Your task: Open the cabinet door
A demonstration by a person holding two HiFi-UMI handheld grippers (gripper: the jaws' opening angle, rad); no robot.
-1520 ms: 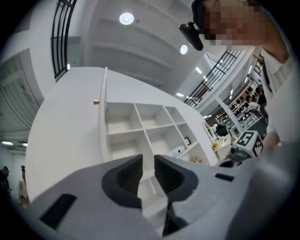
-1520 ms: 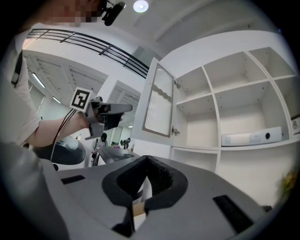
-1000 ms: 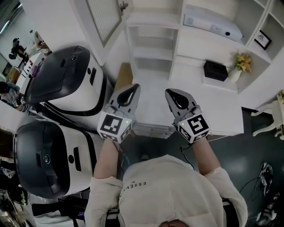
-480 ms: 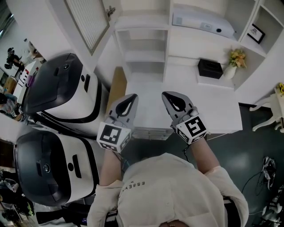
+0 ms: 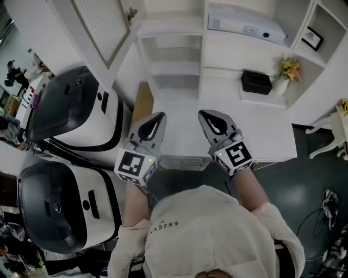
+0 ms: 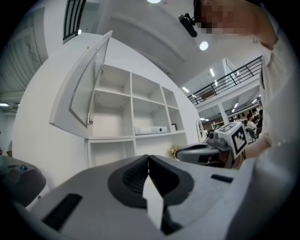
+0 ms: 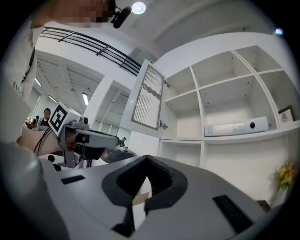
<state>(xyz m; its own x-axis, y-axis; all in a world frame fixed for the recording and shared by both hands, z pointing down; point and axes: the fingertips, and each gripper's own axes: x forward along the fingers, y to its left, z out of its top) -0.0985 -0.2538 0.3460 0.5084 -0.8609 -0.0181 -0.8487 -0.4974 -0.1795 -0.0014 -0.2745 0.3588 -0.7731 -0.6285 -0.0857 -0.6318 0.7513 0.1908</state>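
The cabinet door [image 5: 100, 24], a white louvred panel, stands swung wide open at the upper left of the white shelf unit [image 5: 204, 65]. It angles out and away from the compartments. A small metal knob [image 5: 130, 13] sits on its free edge. Neither hand-held gripper touches the door; both are well apart from it.

The compartment behind the door is exposed, and nothing can be made out inside it. Further right, a long white box [image 5: 244, 30] lies on an upper shelf. A small framed picture [image 5: 311, 38] stands in the far right compartment. Below these, on the white tabletop [image 5: 272, 136], a black box [image 5: 255, 81] sits just beside a white vase of yellow flowers [image 5: 287, 73].

The left hand-held gripper [image 5: 156, 118] is held level over the near part of the tabletop, pointing towards the shelves. Its jaws are pressed together with nothing between them. The right hand-held gripper [image 5: 209, 116] is held alongside it, near but not touching, pointing the same way. Its jaws also meet at the tips and carry nothing. Each has its marker cube at the rear, over the person's wrist.

The person, in a cream top [image 5: 206, 233], stands at the near edge of the tabletop. To the left of the tabletop stand two large white-and-black machines [image 5: 76, 108], one behind the other. A brown panel [image 5: 142, 103] shows between the farther one and the tabletop's left edge.
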